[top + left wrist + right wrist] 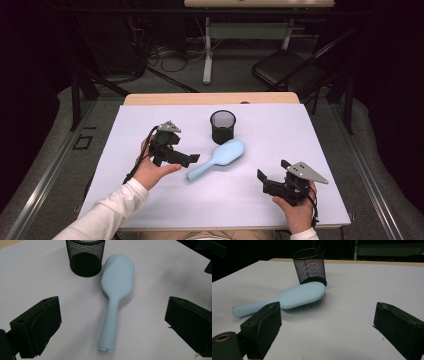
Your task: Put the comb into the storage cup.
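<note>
A light blue hairbrush point(220, 157) lies bristles down on the white table cover point(280, 135), its head touching the base of a black mesh cup point(222, 126). My left gripper point(184, 152) is open and level, just left of the handle's end. In the left gripper view the brush point(117, 277) runs away from me between the wide jaws point(112, 308), the cup point(85, 257) beyond it. My right gripper point(272, 170) is open near the front right, apart from the brush. In the right gripper view point(327, 308) the brush point(299, 296) and cup point(309, 265) sit ahead.
A bare wooden strip point(210, 98) edges the table's far side. Beyond it on the floor stand a dark folding chair point(290, 70), a white table leg point(207, 50) and loose cables point(170, 57). Metal rails run along both sides of the table.
</note>
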Demonstrator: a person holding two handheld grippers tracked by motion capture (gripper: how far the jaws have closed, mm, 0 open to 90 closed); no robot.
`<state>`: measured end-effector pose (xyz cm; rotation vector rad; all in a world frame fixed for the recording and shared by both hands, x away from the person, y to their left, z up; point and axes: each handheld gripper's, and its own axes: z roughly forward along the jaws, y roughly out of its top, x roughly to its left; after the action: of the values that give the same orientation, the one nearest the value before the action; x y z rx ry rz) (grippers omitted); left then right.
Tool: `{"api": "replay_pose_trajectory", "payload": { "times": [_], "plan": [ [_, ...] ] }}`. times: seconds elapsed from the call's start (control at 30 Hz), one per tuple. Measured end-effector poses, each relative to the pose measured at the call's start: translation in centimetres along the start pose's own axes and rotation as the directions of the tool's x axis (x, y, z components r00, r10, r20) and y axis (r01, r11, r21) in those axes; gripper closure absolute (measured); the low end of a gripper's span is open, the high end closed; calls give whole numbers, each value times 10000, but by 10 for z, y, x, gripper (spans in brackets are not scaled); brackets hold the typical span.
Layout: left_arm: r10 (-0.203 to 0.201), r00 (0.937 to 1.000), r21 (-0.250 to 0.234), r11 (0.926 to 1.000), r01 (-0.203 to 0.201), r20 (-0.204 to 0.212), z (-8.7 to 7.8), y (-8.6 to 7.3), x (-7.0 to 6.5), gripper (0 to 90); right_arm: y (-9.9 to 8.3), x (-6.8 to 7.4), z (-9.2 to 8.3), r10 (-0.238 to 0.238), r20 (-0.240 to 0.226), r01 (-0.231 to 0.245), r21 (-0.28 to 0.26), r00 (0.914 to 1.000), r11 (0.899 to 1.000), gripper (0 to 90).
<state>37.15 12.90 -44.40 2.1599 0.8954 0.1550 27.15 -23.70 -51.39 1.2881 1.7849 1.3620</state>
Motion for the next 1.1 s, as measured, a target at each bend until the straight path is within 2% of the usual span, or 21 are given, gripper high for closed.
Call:
{"api": "replay_pose_trajectory", "payload": {
  "times": [0.4, 0.63, 1.1],
  "plan": [
    [204, 9997, 462, 9987, -197, -158, 7, 7, 2, 7, 0, 0, 0, 30, -19, -30, 69, 10000, 10000, 75],
    [201, 9997, 806, 9966, -187, -161, 15, 11, 3, 8, 0, -1, 0, 38, -32, -38, 61, 10000, 10000, 78],
    [99, 9997, 1181, 9930, -72, -226, 27, 16, 9, 28, 0, -1, 1, 52, -85, -51, 90, 10000, 9999, 85]
  ]
}}
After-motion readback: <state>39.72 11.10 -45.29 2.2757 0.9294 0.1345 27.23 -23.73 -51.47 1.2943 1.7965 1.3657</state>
